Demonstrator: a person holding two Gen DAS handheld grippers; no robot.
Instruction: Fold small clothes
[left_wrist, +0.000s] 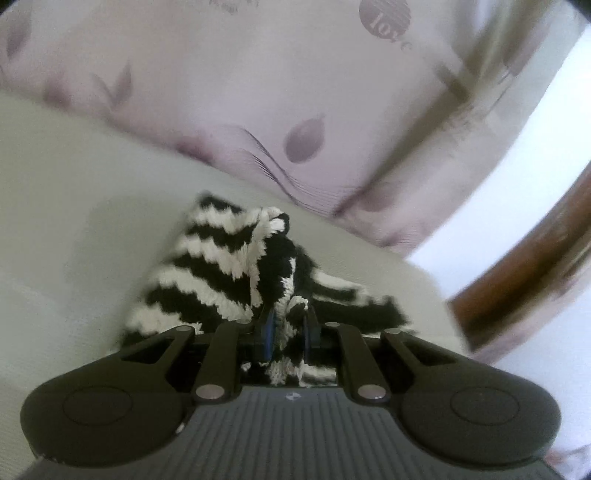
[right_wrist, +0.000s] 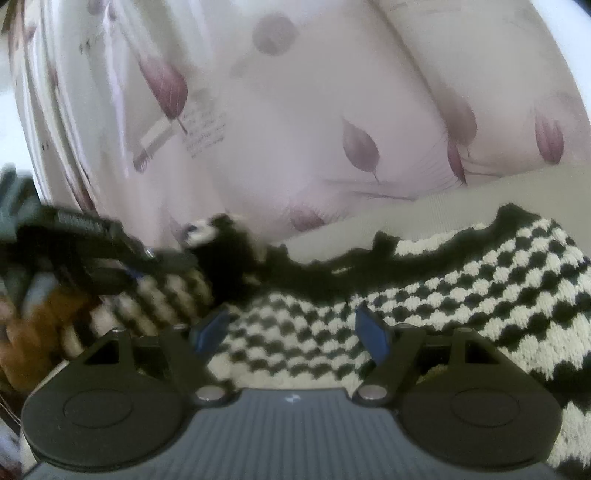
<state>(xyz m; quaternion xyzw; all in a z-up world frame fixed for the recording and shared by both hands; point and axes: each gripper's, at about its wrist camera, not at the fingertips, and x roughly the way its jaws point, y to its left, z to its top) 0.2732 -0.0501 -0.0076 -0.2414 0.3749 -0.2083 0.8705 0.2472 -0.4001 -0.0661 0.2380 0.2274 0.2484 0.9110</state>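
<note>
A black-and-white knitted garment (right_wrist: 461, 284) lies on a pale surface (left_wrist: 74, 229). In the left wrist view its striped part (left_wrist: 218, 266) bunches up in front of my left gripper (left_wrist: 288, 328), which is shut on a fold of it between the blue pads. In the right wrist view my right gripper (right_wrist: 291, 325) is open just above the checkered knit, its blue pads (right_wrist: 373, 332) spread apart and holding nothing. The left gripper (right_wrist: 110, 254) also shows there at the left, blurred, holding the garment's raised corner (right_wrist: 221, 240).
A pink-white fabric with purple leaf prints (right_wrist: 295, 110) rises behind the garment in both views. A brown wooden rail (left_wrist: 524, 273) curves at the right of the left wrist view, beyond the edge of the pale surface.
</note>
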